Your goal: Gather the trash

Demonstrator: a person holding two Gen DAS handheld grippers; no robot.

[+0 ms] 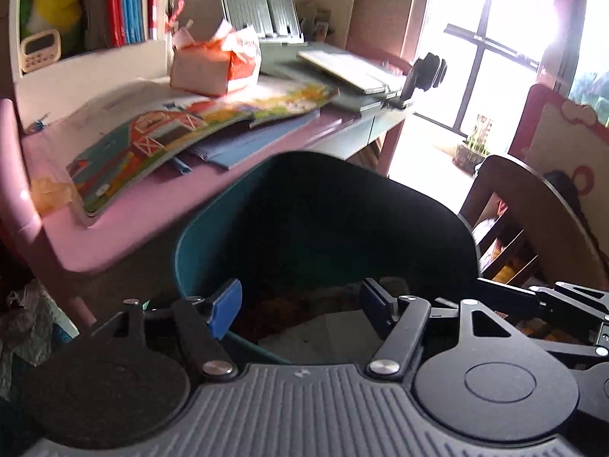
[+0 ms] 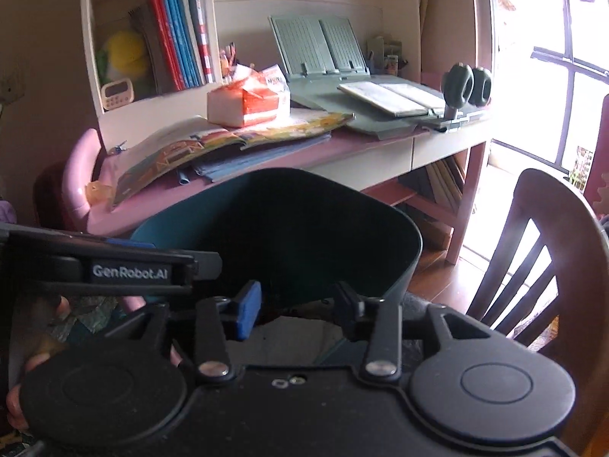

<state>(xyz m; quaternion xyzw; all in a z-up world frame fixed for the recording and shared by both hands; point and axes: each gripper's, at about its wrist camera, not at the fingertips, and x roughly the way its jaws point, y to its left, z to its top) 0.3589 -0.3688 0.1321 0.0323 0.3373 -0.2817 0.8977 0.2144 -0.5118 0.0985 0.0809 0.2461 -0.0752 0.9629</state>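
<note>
A dark teal trash bin (image 1: 198,243) (image 2: 403,266) stands open-topped in front of the pink desk, right below both grippers. My left gripper (image 1: 302,301) is open at the bin's near rim, its blue left pad (image 1: 228,304) close to the left wall, and nothing is pressed between the pads. My right gripper (image 2: 298,308) is open over the bin's mouth and holds nothing. Something greyish (image 2: 289,335) lies low inside the bin, too dark to identify. A crumpled yellowish wrapper (image 1: 49,194) (image 2: 97,190) lies on the desk's left end.
The pink desk (image 1: 152,224) (image 2: 266,163) carries a picture book (image 1: 160,141), blue folders, an orange-white tissue pack (image 2: 247,103) and a grey book stand (image 2: 319,49). A wooden chair (image 2: 533,251) stands at the right by a bright window. One of the left gripper's fingers (image 2: 171,262) crosses the right wrist view.
</note>
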